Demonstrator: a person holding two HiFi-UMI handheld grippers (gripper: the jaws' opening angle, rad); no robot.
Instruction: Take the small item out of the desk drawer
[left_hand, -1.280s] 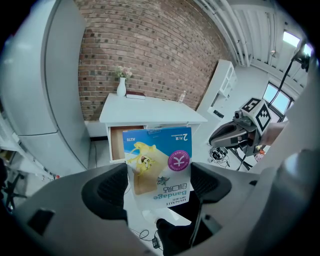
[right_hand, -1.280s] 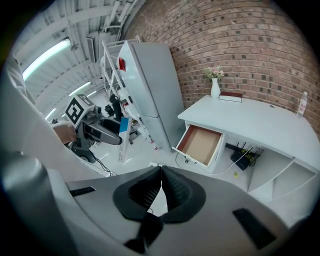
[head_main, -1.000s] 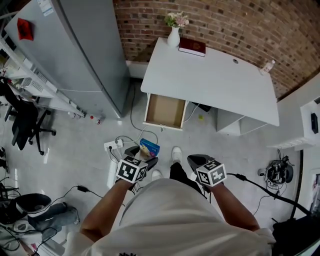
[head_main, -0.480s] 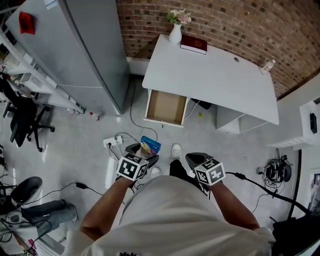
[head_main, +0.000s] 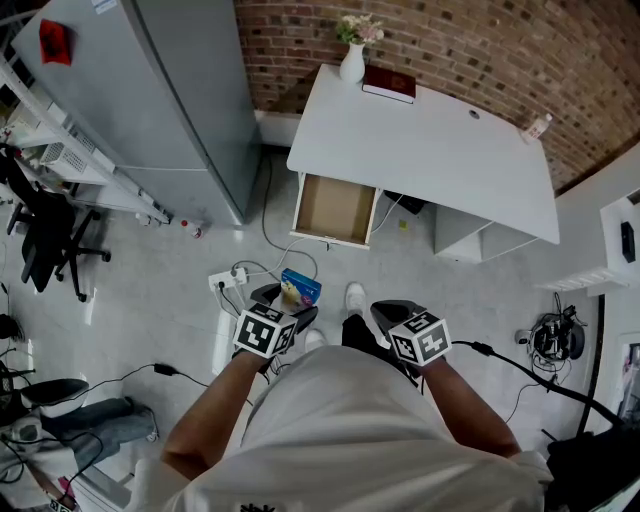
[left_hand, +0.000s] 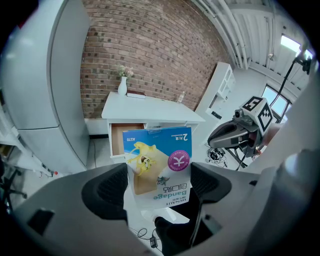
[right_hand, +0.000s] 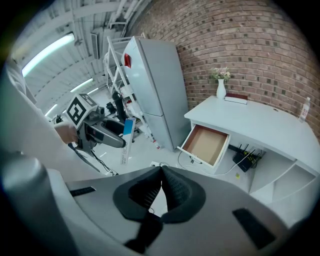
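A small blue and yellow bandage box (left_hand: 159, 165) is clamped between the jaws of my left gripper (left_hand: 159, 186). In the head view the same box (head_main: 298, 291) sticks out ahead of the left gripper (head_main: 283, 303), held over the floor well in front of the desk. The desk drawer (head_main: 337, 211) under the white desk (head_main: 430, 150) stands pulled out, its brown bottom bare. My right gripper (head_main: 385, 314) is beside the left one, its jaws (right_hand: 161, 186) shut together with nothing between them. The right gripper view shows the open drawer (right_hand: 205, 144) and the box (right_hand: 126, 141) side-on.
A tall grey cabinet (head_main: 150, 100) stands left of the desk. A white vase with flowers (head_main: 352, 62) and a dark red book (head_main: 390, 85) sit on the desk's back edge. A power strip and cables (head_main: 232, 282) lie on the floor. A black office chair (head_main: 45, 240) is at left.
The view has shifted slightly, so the desk sits a little further away. Both grippers and the held box stay about where they were.
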